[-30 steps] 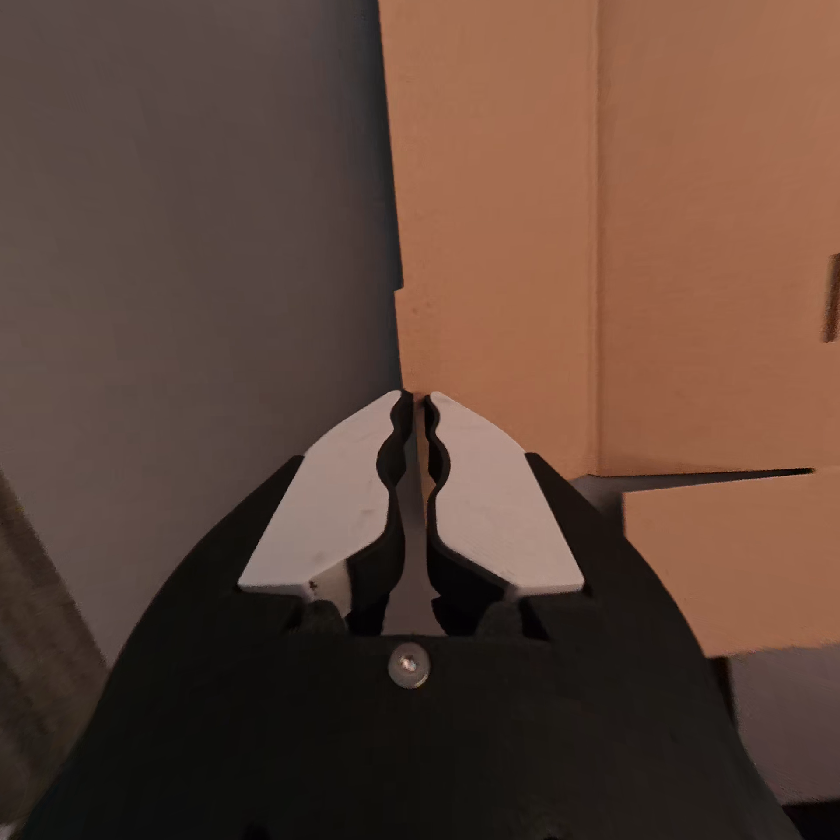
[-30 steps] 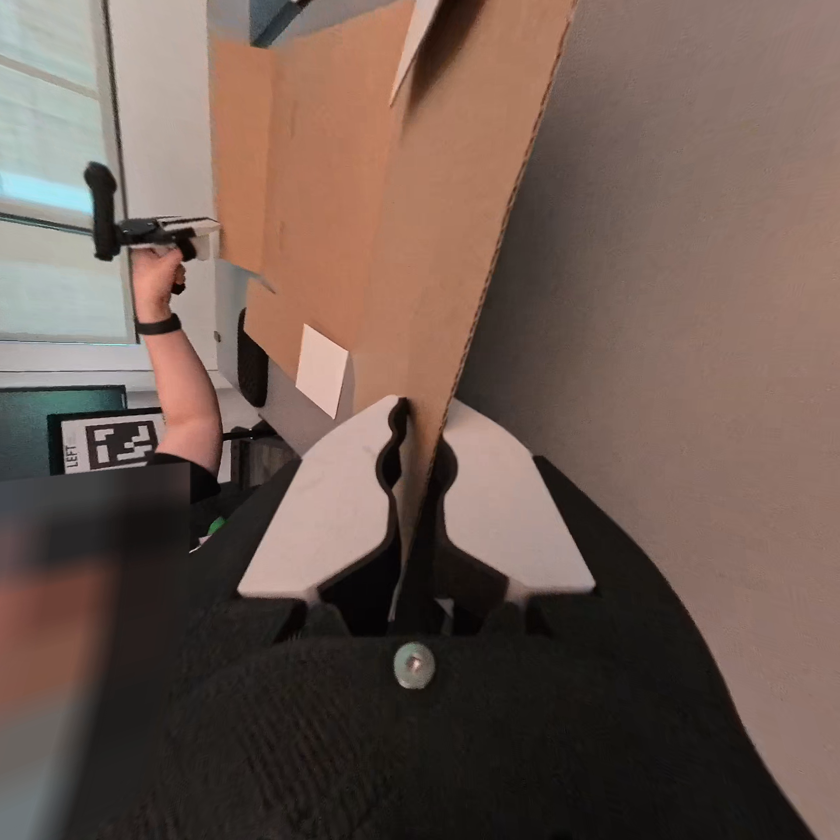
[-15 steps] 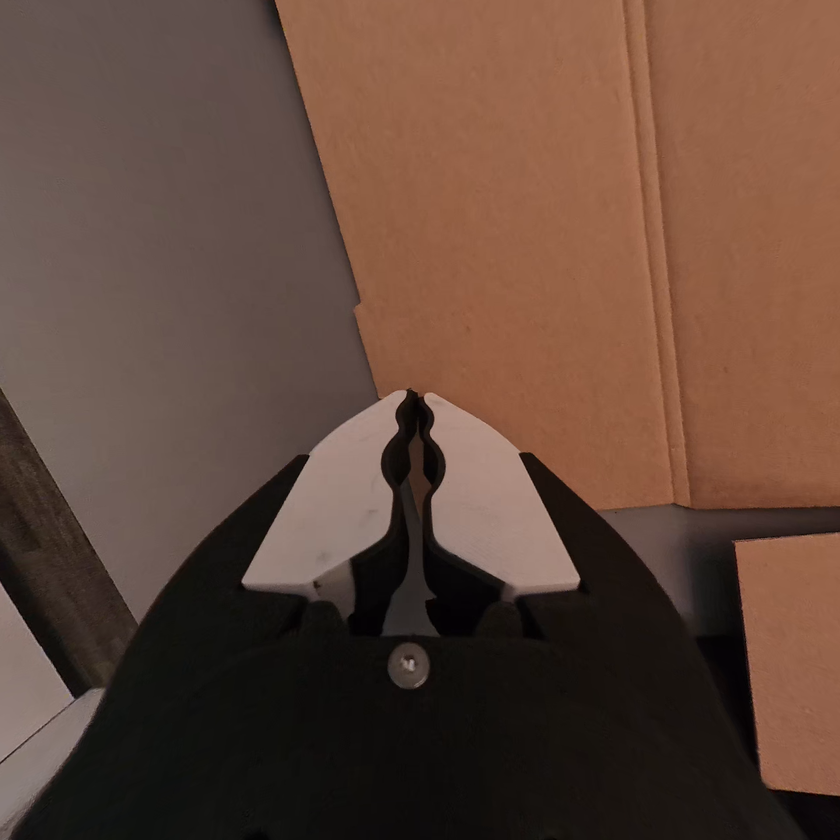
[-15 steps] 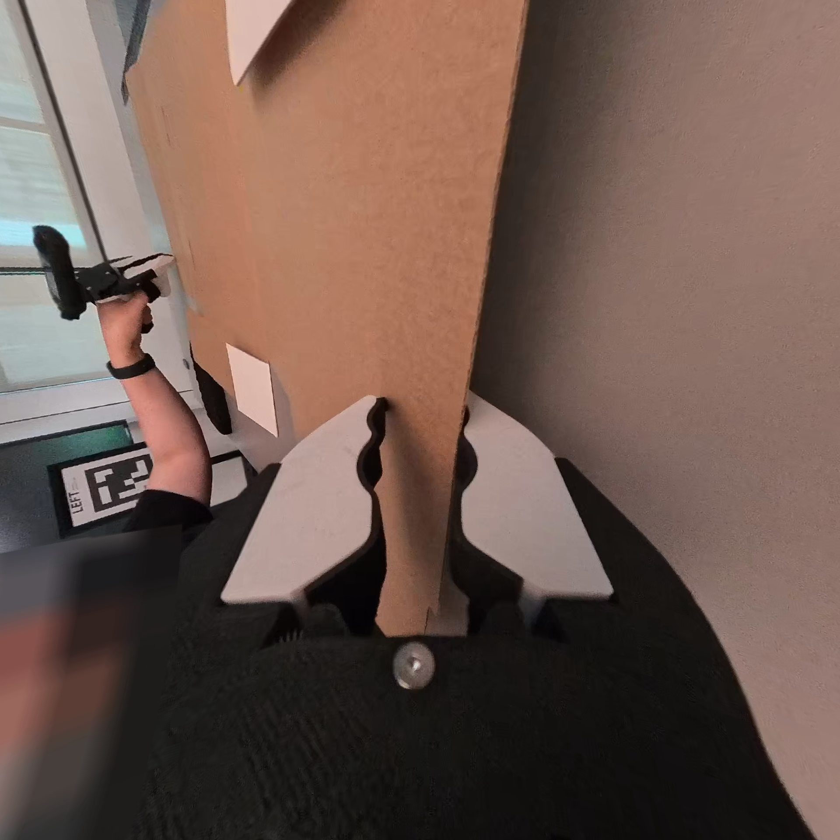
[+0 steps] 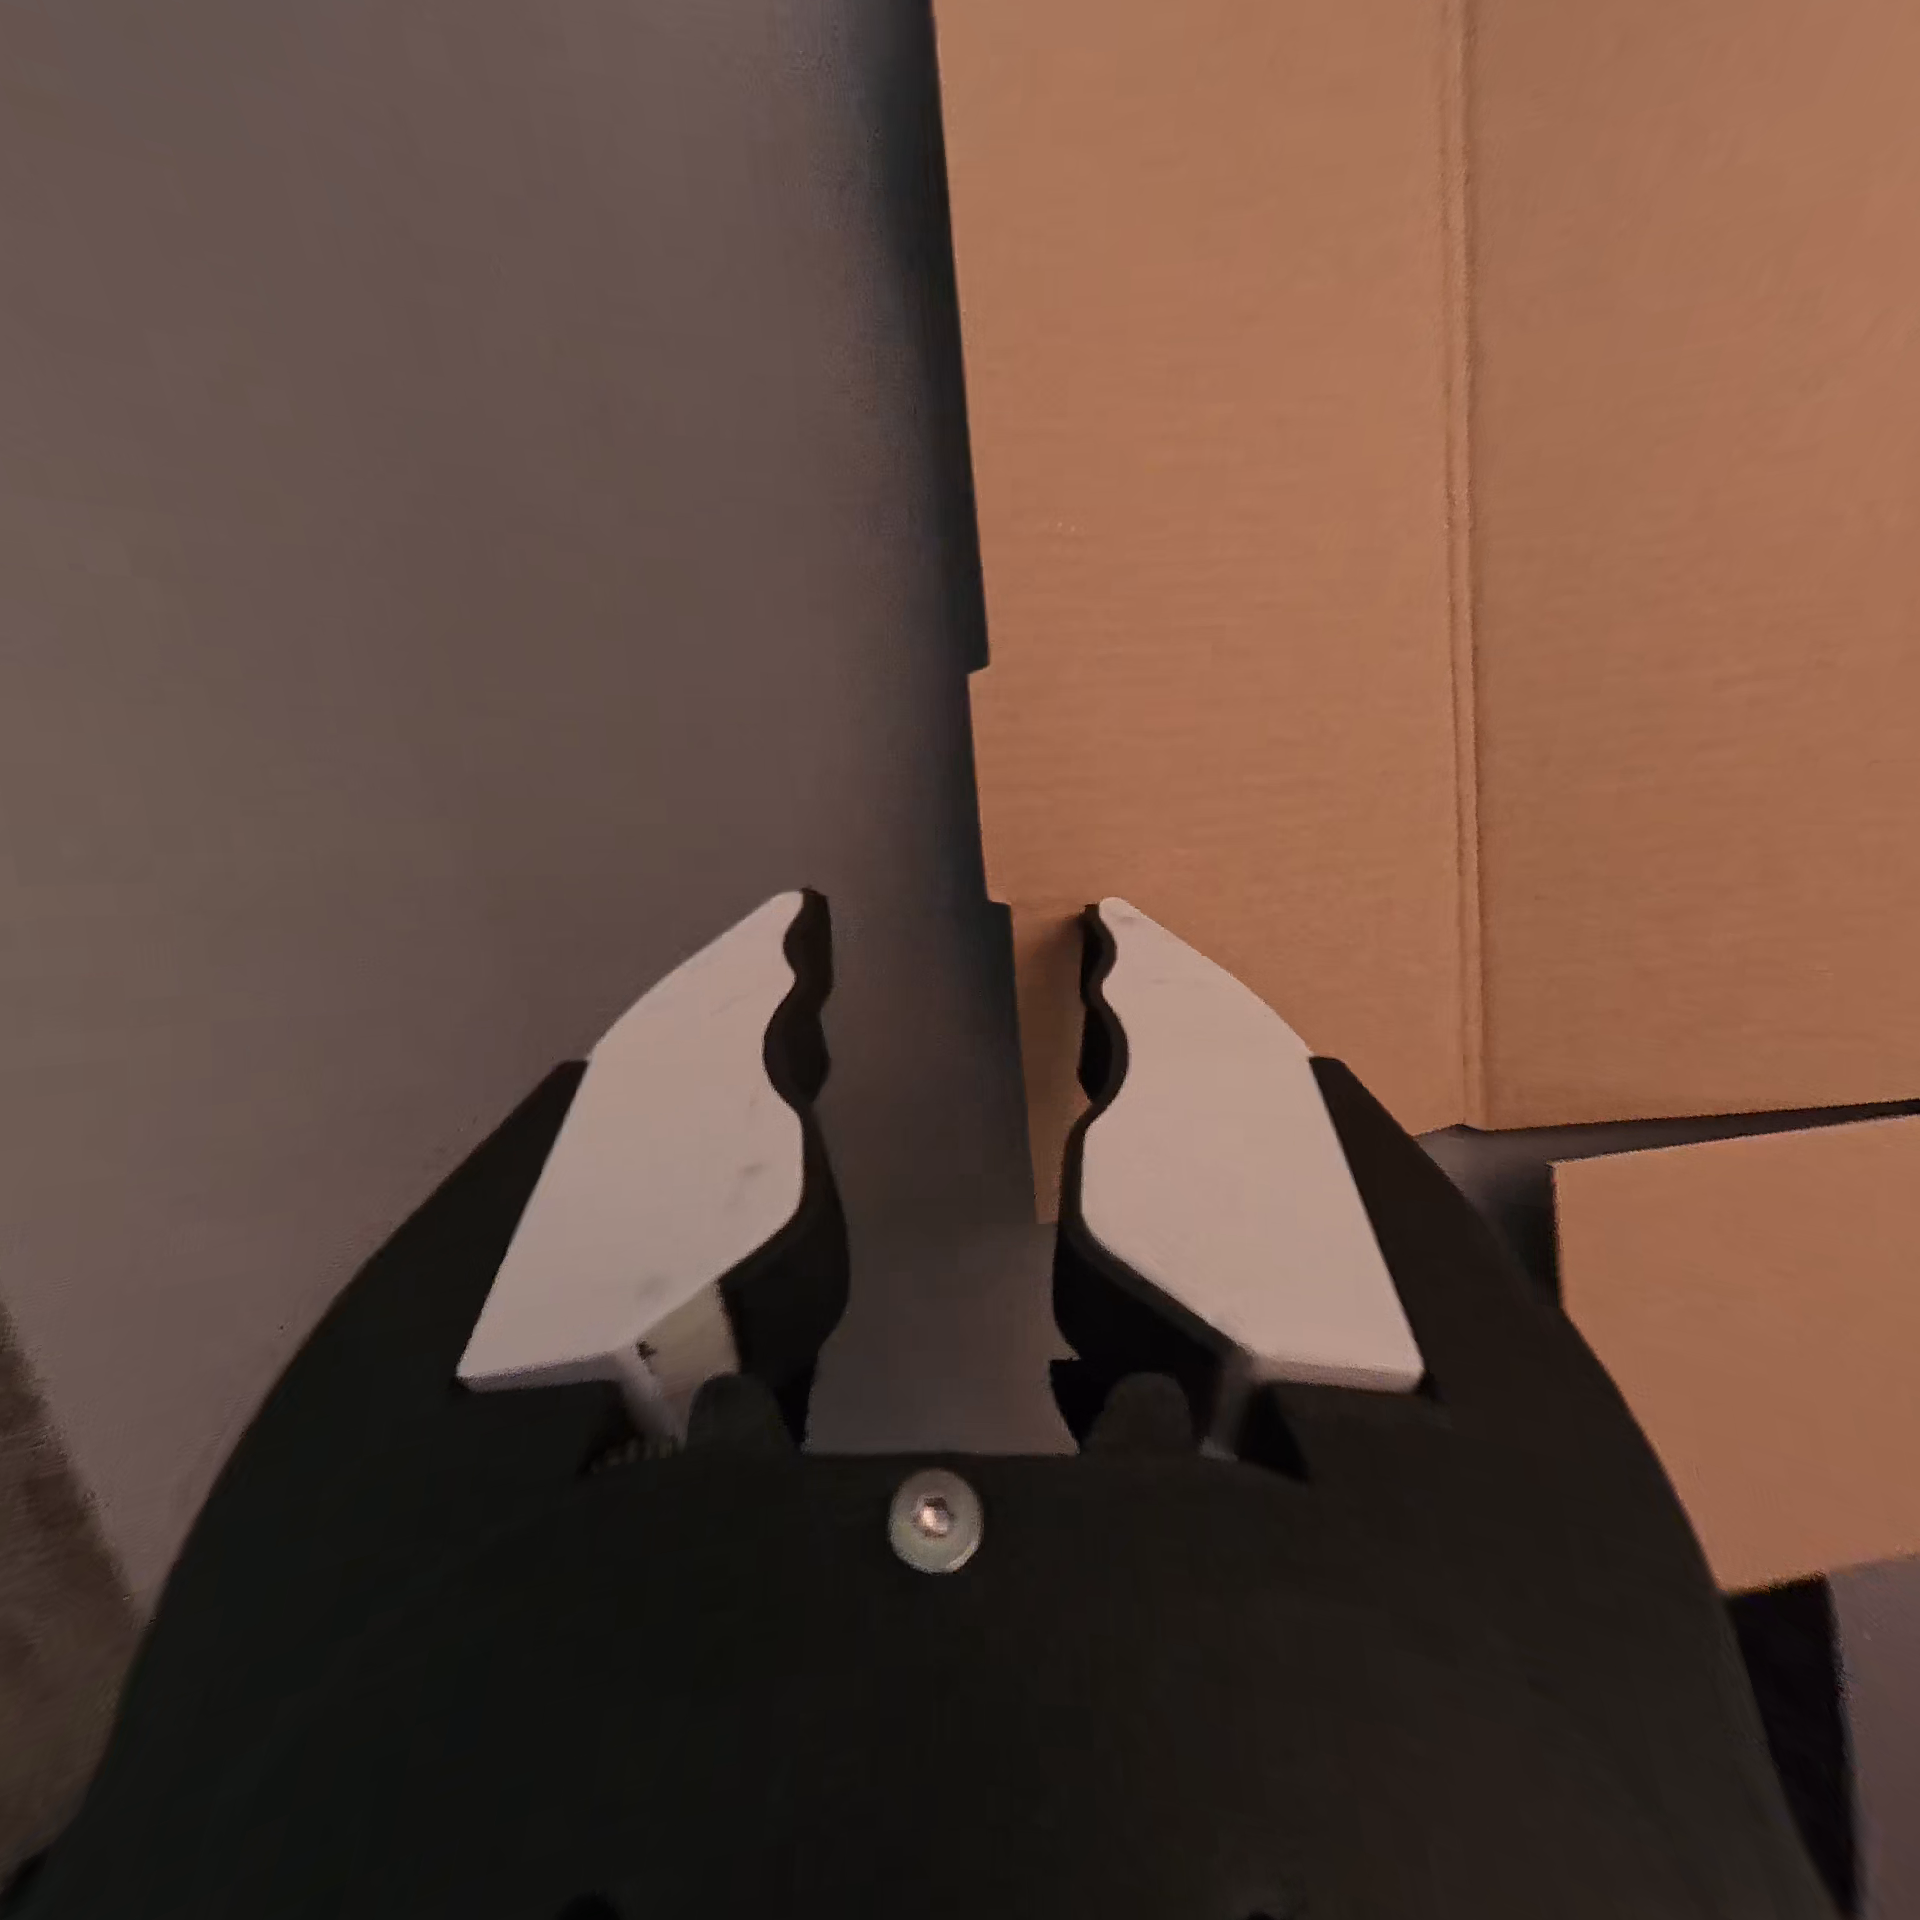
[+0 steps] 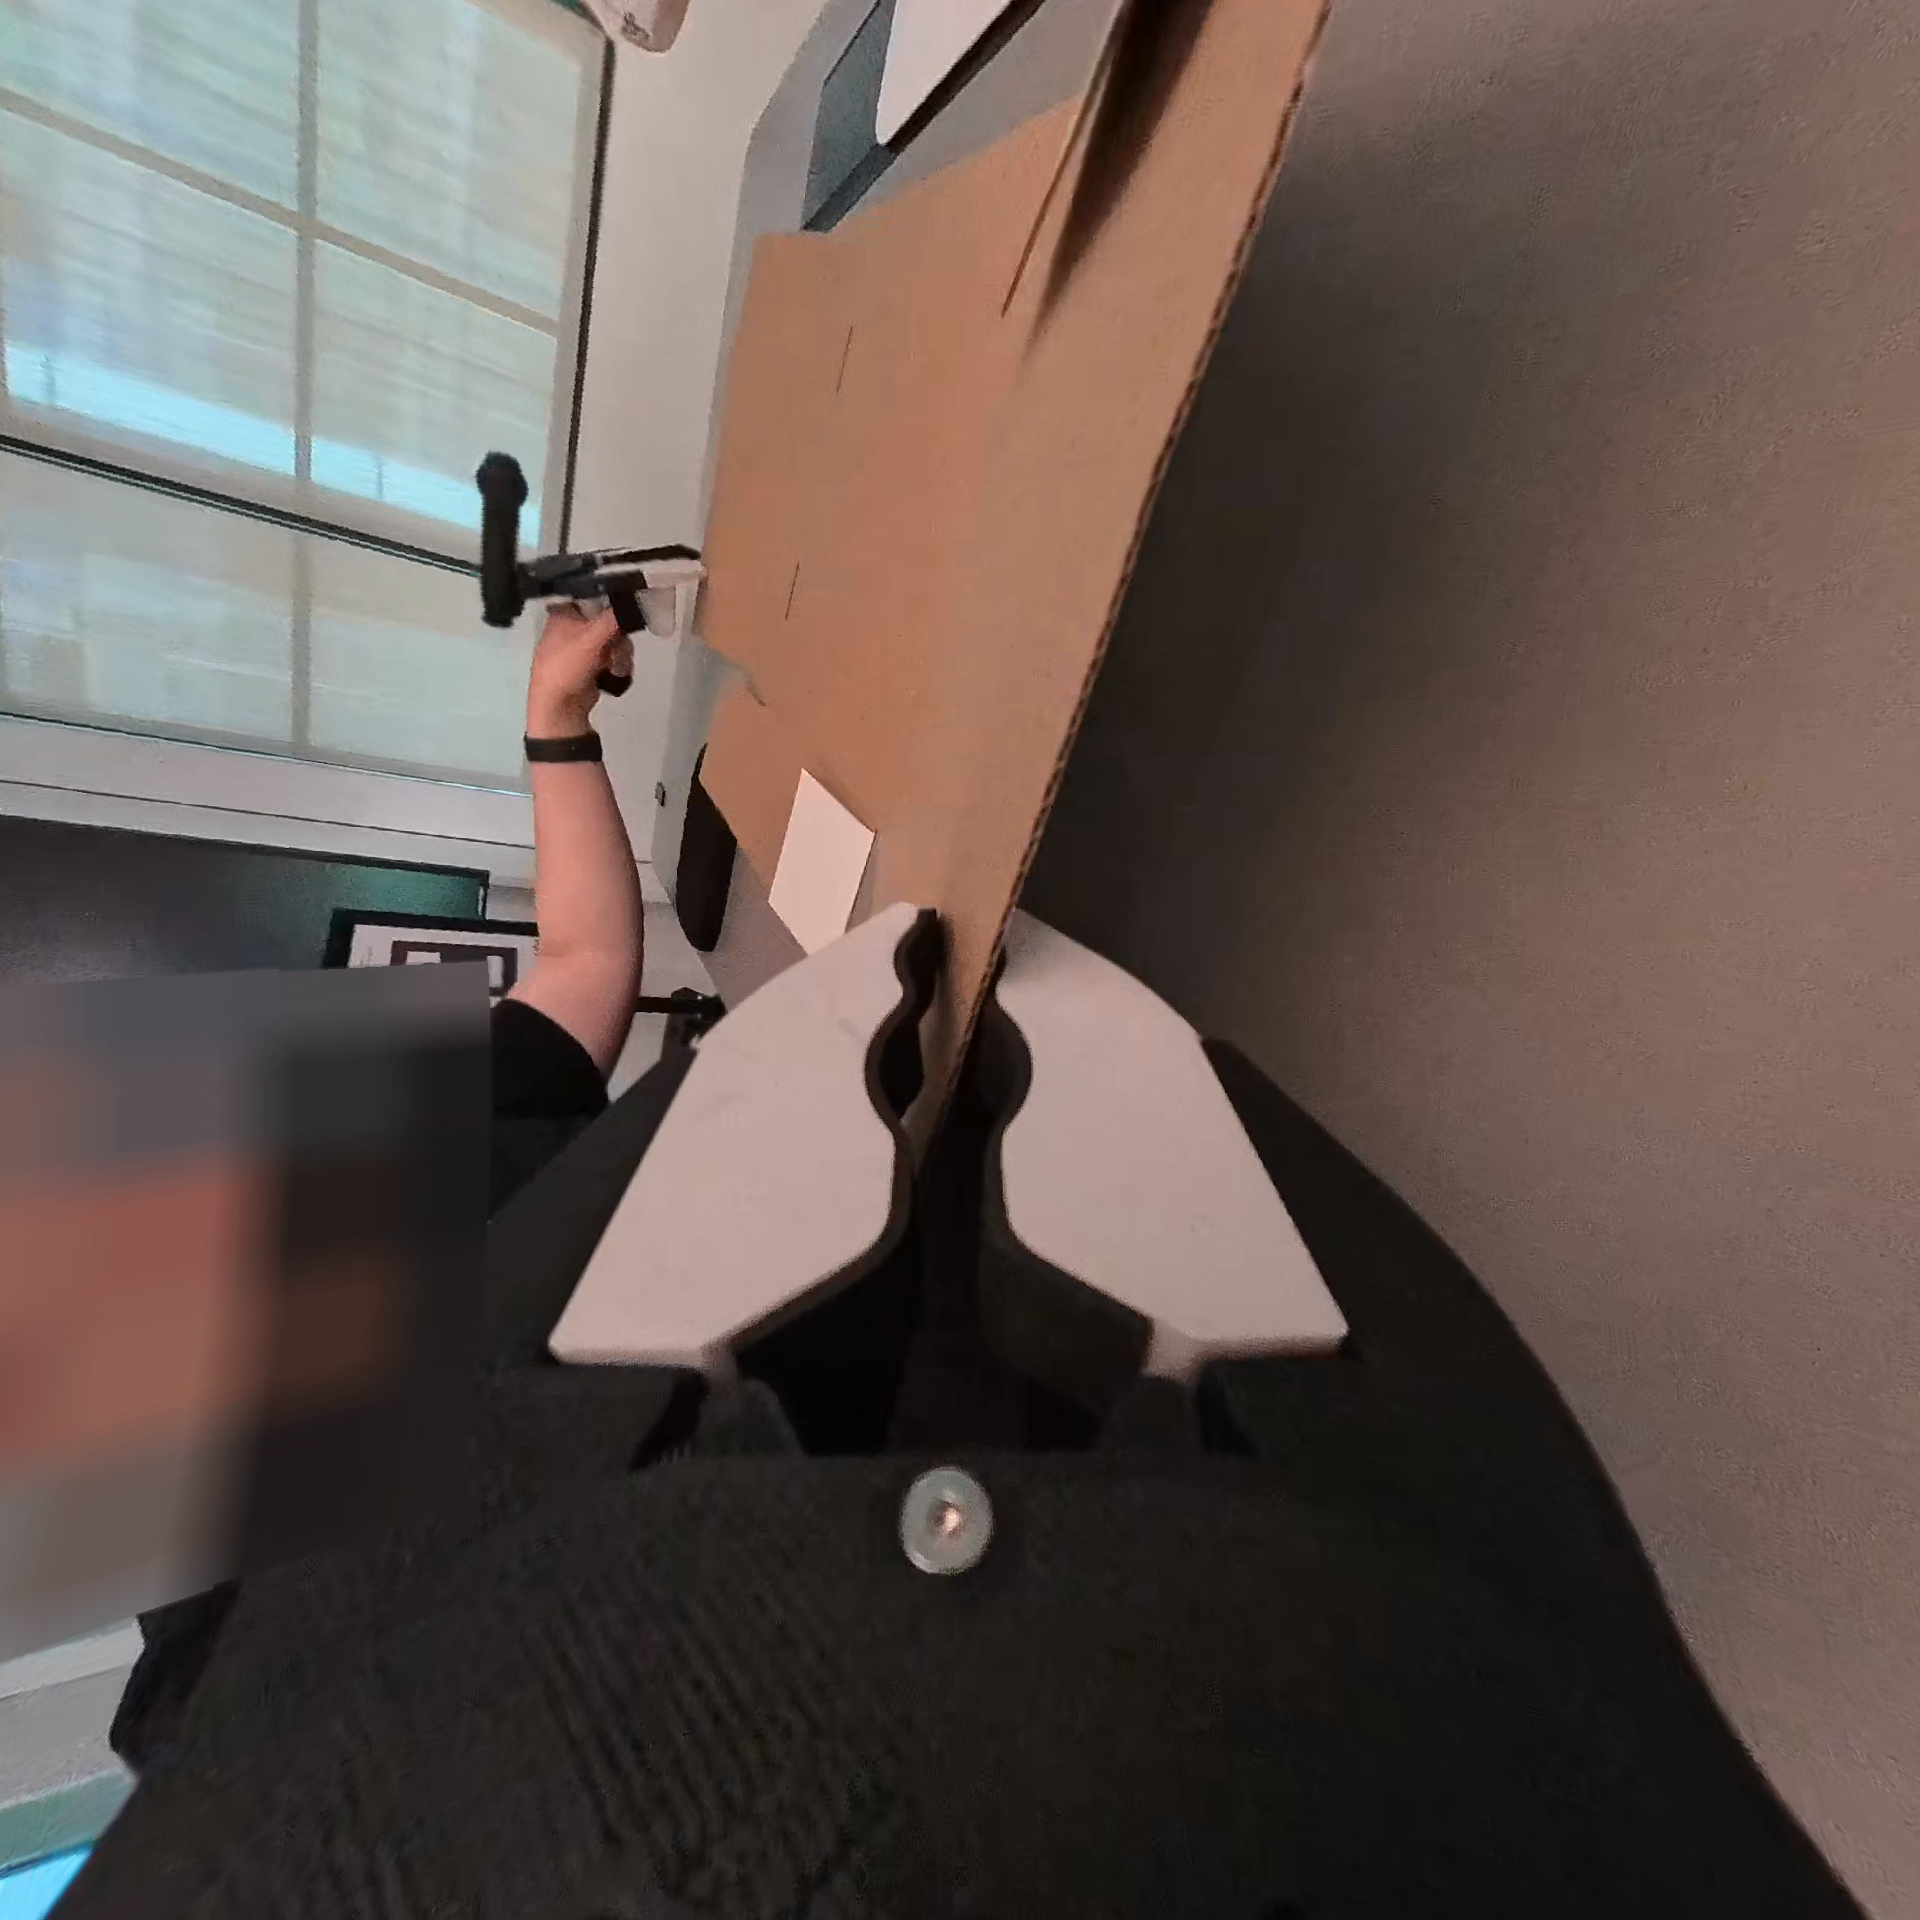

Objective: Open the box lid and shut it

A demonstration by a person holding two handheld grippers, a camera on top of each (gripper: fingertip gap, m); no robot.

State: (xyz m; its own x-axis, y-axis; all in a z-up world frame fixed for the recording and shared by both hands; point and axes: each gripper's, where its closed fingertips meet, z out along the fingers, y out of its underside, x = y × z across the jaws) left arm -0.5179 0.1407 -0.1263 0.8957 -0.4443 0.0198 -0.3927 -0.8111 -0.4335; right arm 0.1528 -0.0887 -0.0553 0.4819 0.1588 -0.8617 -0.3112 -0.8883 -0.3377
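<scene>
Cardboard box lid (image 6: 935, 499) sat clamped at its corrugated edge between the two white fingers of the right gripper (image 6: 961, 930), the panel rising away toward twelve o'clock in that view. A white label (image 6: 821, 862) lay on the lid at about eleven o'clock from the fingertips. The left gripper (image 5: 956, 909) stood wide apart, jaws straddling the lid's notched edge (image 5: 1195, 520) without pinching it; brown panel filled the one-to-three o'clock side. A separate cardboard flap (image 5: 1745, 1351) sat at four o'clock. Grey table surface (image 5: 416, 520) spread from nine to eleven o'clock. Farther off, a person's hand (image 6: 577, 665) gripped that left gripper before a window (image 6: 260, 364).
</scene>
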